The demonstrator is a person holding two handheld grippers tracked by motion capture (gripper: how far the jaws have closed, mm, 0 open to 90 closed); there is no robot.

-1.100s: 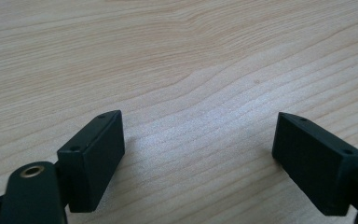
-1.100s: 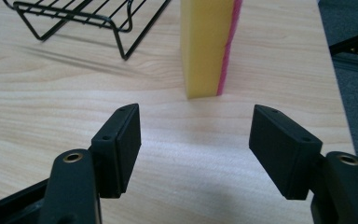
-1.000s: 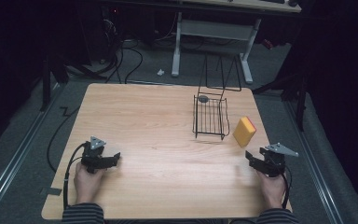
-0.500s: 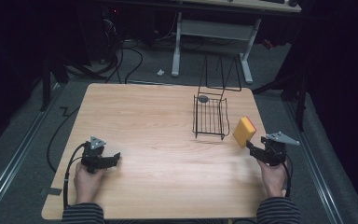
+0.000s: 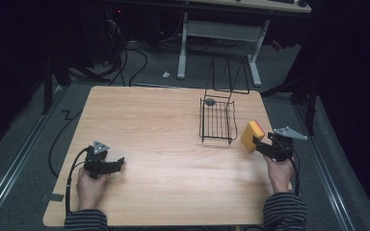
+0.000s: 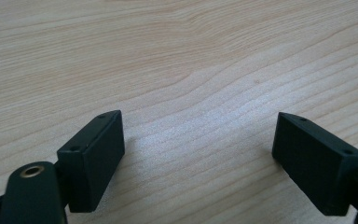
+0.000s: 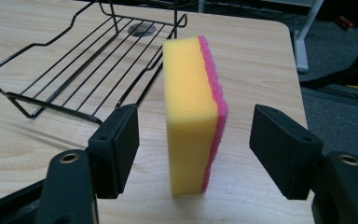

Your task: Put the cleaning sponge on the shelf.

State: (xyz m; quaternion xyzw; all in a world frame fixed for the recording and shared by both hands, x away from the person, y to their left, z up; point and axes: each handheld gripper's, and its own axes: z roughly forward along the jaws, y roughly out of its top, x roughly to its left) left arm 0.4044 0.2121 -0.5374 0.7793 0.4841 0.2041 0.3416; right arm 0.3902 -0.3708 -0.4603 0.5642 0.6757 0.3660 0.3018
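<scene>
**Sponge standing between the right tongs, not gripped**

Right tongs [image 7: 193, 149] spread wide, with the sponge [image 7: 193, 112] standing on edge right in the gap between the two black jaws. Daylight on both sides of it in the right gripper view, so no squeeze, nothing held. Yellow foam face toward the jaw on the left of that view, pink scrubby layer toward the other one (upright, not leaning as far as can be told). Bottom edge down on the table [image 7: 256, 60].

Seen from the high view: right tongs [image 5: 259, 143] just at the near side of the sponge [image 5: 251, 134], close to the table's right edge. Black wire rack [image 5: 218, 120] just past the tongs and a bit to the left, near the sponge but not touching it. Small grey round thing [image 7: 141, 29] at the far end of the rack, can't tell what.

Left tongs [image 6: 198, 149] also wide open, nothing between them except bare wood grain. Sitting low at the table in the left hand [image 5: 89, 185], well apart from sponge and rack.
</scene>
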